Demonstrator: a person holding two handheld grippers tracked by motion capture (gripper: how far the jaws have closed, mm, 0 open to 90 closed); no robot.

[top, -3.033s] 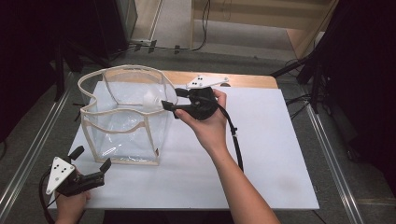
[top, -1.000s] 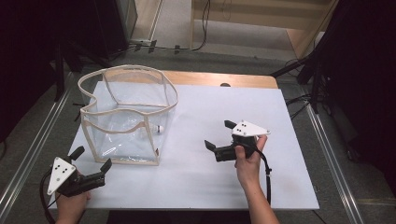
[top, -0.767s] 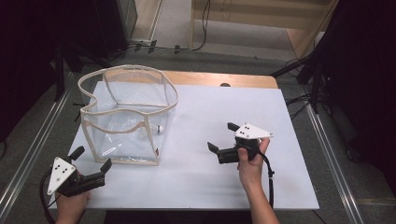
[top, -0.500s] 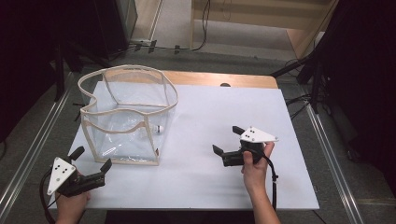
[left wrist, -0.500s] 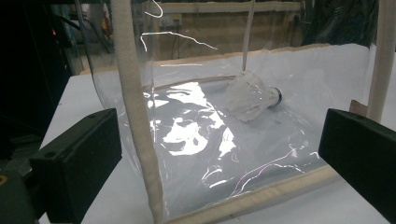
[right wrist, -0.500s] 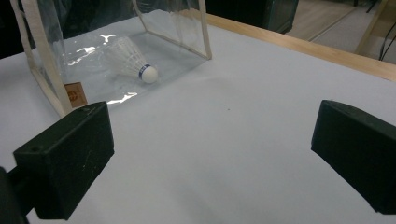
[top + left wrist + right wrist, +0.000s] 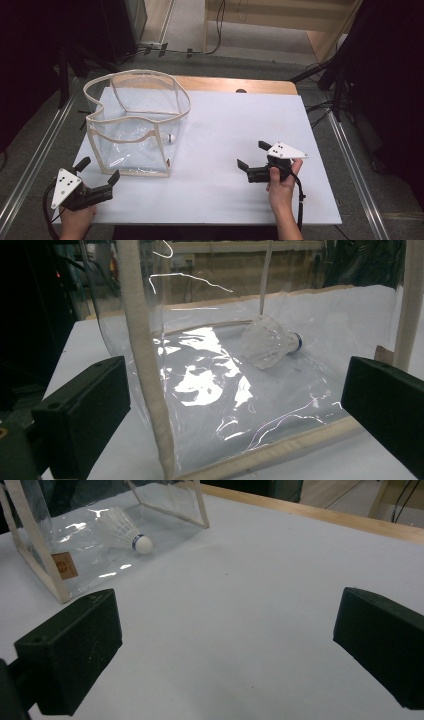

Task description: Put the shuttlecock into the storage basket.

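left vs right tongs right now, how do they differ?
The left tongs sit at the table's near left corner, just short of the clear bag; the right tongs sit over bare white table, well clear of the bag. The left look straight through its wall; the right see it off to one side. Both are open and empty.

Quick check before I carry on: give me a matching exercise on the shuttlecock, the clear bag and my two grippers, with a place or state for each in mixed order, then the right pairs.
Things:
1. shuttlecock
2. clear bag
3. left gripper
4. right gripper

Places or states:
A. jaws open, over bare white table, right of the bag
B. lying on its side on the bag's floor
C. standing open-topped at the table's left, cream trim round its edges
D. jaws open, at the table's near left corner, facing the bag's near wall

Pairs: 1-B, 2-C, 3-D, 4-A
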